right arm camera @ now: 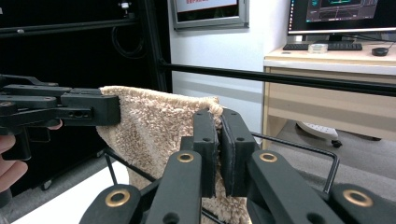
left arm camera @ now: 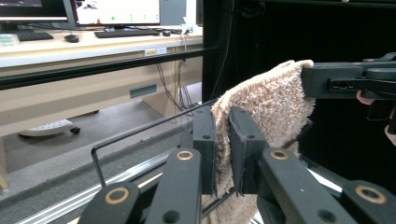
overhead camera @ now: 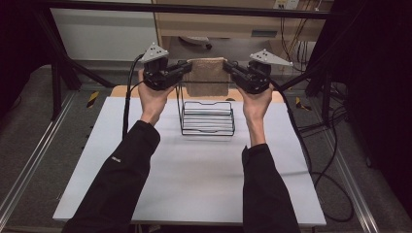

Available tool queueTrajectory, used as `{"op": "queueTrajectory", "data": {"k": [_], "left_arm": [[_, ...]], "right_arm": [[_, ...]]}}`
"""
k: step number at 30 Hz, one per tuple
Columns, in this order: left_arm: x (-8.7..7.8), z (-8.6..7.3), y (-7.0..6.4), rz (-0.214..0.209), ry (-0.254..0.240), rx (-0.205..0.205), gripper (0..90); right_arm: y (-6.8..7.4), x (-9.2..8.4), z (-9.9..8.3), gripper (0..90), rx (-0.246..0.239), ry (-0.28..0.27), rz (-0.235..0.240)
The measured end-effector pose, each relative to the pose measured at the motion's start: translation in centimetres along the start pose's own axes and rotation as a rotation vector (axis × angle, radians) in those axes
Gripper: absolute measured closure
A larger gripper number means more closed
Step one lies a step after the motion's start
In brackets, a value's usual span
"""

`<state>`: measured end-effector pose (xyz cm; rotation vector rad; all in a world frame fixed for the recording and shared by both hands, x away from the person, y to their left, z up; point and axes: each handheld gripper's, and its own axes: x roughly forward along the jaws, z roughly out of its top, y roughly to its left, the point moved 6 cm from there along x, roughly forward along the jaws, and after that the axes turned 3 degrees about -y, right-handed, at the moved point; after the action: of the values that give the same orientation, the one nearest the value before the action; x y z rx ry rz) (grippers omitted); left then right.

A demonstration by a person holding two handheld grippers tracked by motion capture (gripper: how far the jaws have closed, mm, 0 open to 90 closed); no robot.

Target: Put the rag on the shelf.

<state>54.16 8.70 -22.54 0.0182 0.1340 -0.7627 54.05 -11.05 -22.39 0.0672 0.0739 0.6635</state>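
Left gripper view, nearest first: the two black jaws of the left gripper (left arm camera: 223, 154) are pinched on one upper corner of a beige towel (left arm camera: 271, 107), with the pile squeezed thin between the pads. Beyond it the right gripper (left arm camera: 310, 81) clamps the opposite upper corner. Right gripper view shows the same from the other side: the right gripper (right arm camera: 220, 154) is closed tight on its corner of the towel (right arm camera: 154, 126), and the left gripper (right arm camera: 112, 109) is closed on the far one.

High view: both grippers, left (overhead camera: 187, 68) and right (overhead camera: 227, 68), hold the towel (overhead camera: 208, 76) spread in the air, hanging just above and behind a black wire rack (overhead camera: 207, 118) standing on the white table (overhead camera: 194, 170).

Handling, as judged: the towel looks light, soft and limp, sagging between its held corners. It is neither fragile nor slippery, as the thick pile grips well. The top corners are the sensible holds, since they keep the cloth flat enough to drape over a rack wire.
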Motion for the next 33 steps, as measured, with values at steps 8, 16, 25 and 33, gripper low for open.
{"op": "queueTrajectory", "data": {"k": [8,16,25,33], "left_arm": [[-0.3,-0.7,-0.4,-0.012,0.017,0.015,81.3],[-0.6,-1.4,-0.8,-0.024,0.041,0.030,80.5],[-1.2,-2.3,-1.6,-0.038,0.082,0.018,77.7],[-1.7,-2.6,-1.8,-0.044,0.118,-0.003,72.2]], "right_arm": [[0.2,-0.5,-0.5,85.6,-0.011,0.011,0.003],[0.5,-1.1,-1.5,85.5,-0.020,0.023,0.015],[0.8,-1.9,-2.2,85.4,-0.024,0.053,0.028],[0.8,-2.1,-3.0,85.4,-0.022,0.070,0.041]]}}
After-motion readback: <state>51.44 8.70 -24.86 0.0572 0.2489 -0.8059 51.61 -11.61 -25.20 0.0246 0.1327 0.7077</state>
